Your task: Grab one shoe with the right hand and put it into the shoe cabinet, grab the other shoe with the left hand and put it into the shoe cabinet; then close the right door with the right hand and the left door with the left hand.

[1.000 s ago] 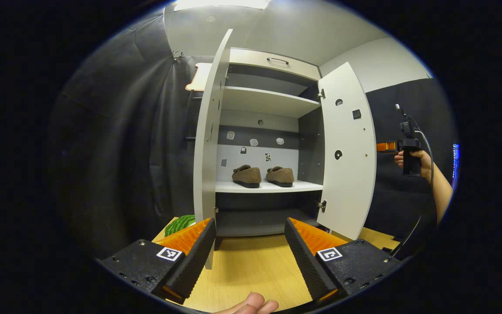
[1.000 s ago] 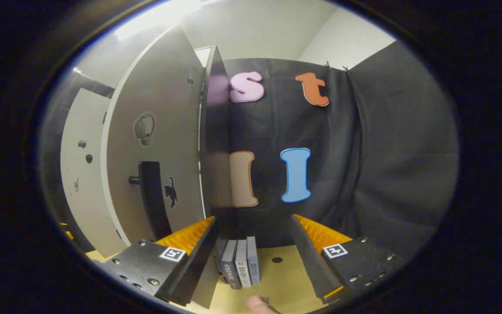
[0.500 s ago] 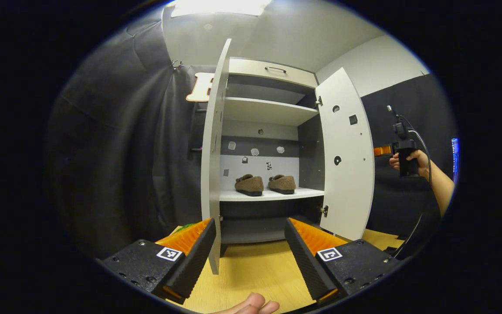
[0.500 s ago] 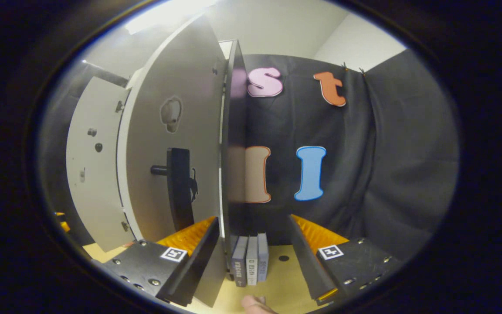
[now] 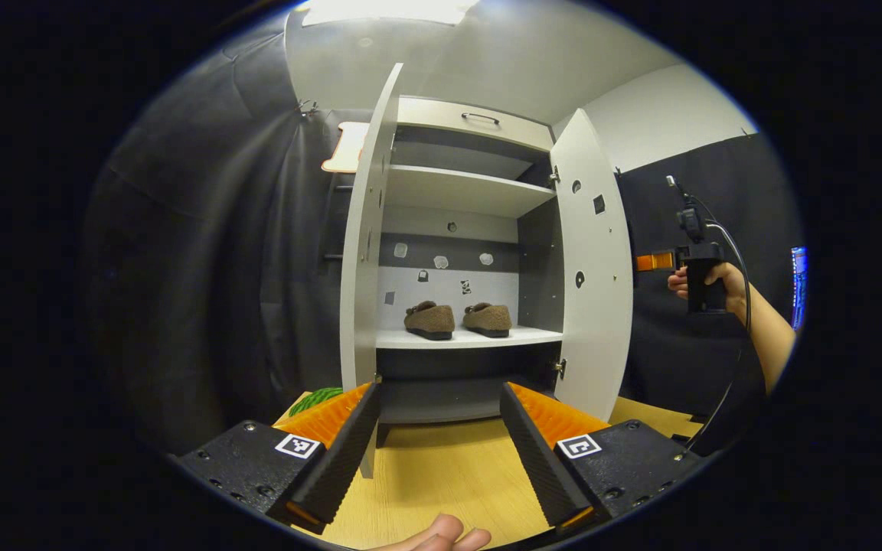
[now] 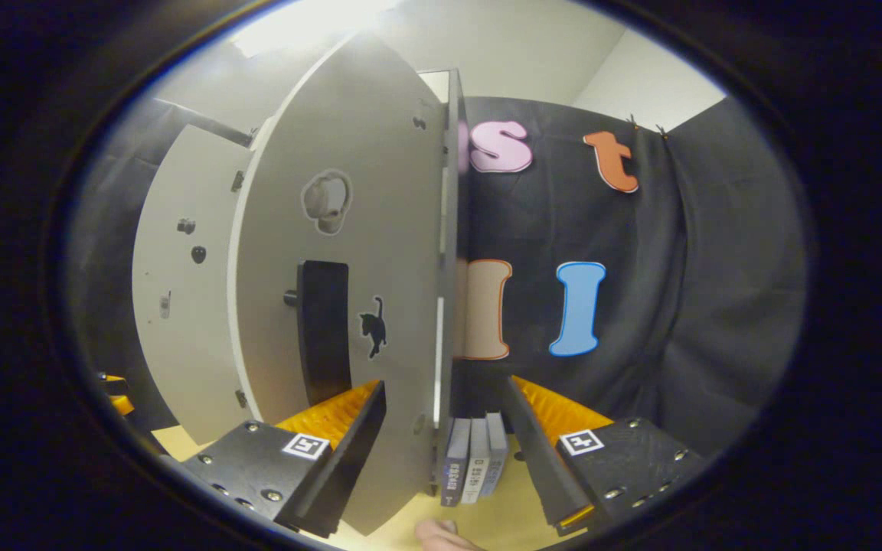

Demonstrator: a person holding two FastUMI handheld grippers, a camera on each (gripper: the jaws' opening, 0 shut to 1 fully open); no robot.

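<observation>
Brown fuzzy shoes (image 5: 456, 319) side by side on cabinet (image 5: 462, 187) shelf, doors ajar; right door (image 6: 349, 229) edge between spread right gripper (image 6: 445, 448) fingers, untouched; left gripper (image 5: 438, 451) agape, empty; 3 o'clock arm cropped.

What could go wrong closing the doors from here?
1. The right gripper is open beside the right door, whose edge sits between its fingers; pushing there could slip off, and the black handle lies to one side.
2. The books stand close by and might get knocked.
3. The left door stands wide open; the left gripper must still reach it.
</observation>
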